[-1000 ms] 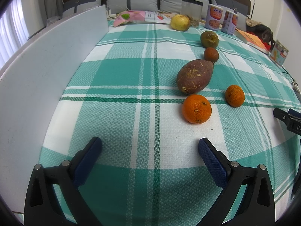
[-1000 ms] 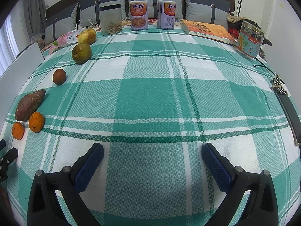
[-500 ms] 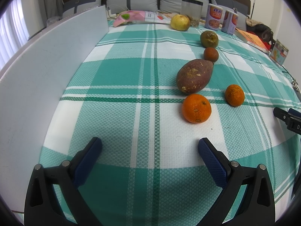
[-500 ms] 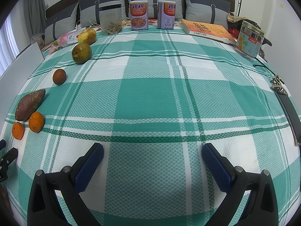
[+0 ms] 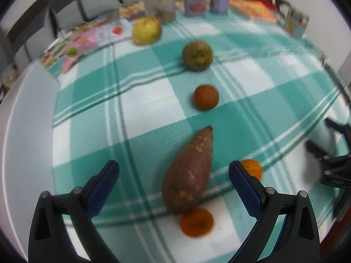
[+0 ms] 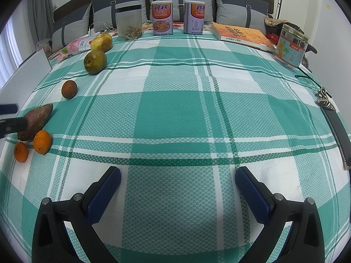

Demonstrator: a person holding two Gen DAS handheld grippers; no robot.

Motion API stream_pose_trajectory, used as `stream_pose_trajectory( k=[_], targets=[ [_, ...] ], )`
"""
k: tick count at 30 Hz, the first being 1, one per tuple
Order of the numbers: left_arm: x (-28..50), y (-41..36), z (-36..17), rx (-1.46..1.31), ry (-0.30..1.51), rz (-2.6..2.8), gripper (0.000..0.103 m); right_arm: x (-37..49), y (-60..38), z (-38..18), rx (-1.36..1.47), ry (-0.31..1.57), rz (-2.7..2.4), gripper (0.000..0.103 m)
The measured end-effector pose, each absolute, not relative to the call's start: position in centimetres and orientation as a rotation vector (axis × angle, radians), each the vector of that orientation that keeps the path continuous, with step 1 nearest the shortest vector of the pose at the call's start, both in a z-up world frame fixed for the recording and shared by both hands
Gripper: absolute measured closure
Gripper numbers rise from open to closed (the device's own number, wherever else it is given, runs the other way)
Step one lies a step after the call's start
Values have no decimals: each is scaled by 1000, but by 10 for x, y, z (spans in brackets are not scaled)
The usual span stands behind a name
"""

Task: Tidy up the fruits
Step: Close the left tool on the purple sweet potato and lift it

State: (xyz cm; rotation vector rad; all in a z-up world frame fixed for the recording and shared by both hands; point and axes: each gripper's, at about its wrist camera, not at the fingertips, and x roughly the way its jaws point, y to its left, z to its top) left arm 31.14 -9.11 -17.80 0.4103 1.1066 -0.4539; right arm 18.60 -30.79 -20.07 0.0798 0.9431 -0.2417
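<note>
Fruit lies in a line on the green checked cloth (image 6: 175, 114): a yellow fruit (image 5: 147, 30), a green-brown fruit (image 5: 197, 54), a small brown fruit (image 5: 206, 97), a purple sweet potato (image 5: 187, 173) and two oranges (image 5: 196, 222) (image 5: 252, 168). My left gripper (image 5: 174, 171) is open, and the sweet potato's thick end lies between its fingers, untouched. The smaller orange sits behind the right fingertip. My right gripper (image 6: 177, 175) is open over bare cloth, well right of the fruit row (image 6: 69, 89). The left gripper's fingers (image 6: 8, 122) show beside the sweet potato (image 6: 37, 120).
At the far edge stand a clear jar (image 6: 129, 23), two cans (image 6: 162, 17) (image 6: 194, 17), an orange book (image 6: 241, 35) and a tin (image 6: 290, 46). A white board (image 6: 28, 74) lines the left side. Keys (image 6: 324, 100) lie at the right edge.
My left gripper has moved forward along the fruit row, past the large orange, and now straddles the sweet potato; its view is blurred. The right gripper has stayed put.
</note>
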Motion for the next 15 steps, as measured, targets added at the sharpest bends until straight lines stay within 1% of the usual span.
stream_pose_trajectory(
  k=[1,2,3,4,9,15],
  targets=[
    [315,-92,-184,424,1120,-452,11,186,-308,-201,80,943,-242,0],
    [316,-90,-188,424,1133,-457,25,186,-308,-201,80,943,-242,0],
    [319,-87,-191,376,1166,-499,46,186,-308,-201,80,943,-242,0],
    [320,-81,-188,301,1161,-523,62,186,-308,-201,80,943,-242,0],
    [308,-47,-180,171,1140,-417,62,186,-308,-201,80,943,-242,0],
    [254,8,-176,107,1109,-309,62,187,-308,-201,89,943,-257,0]
  ],
)
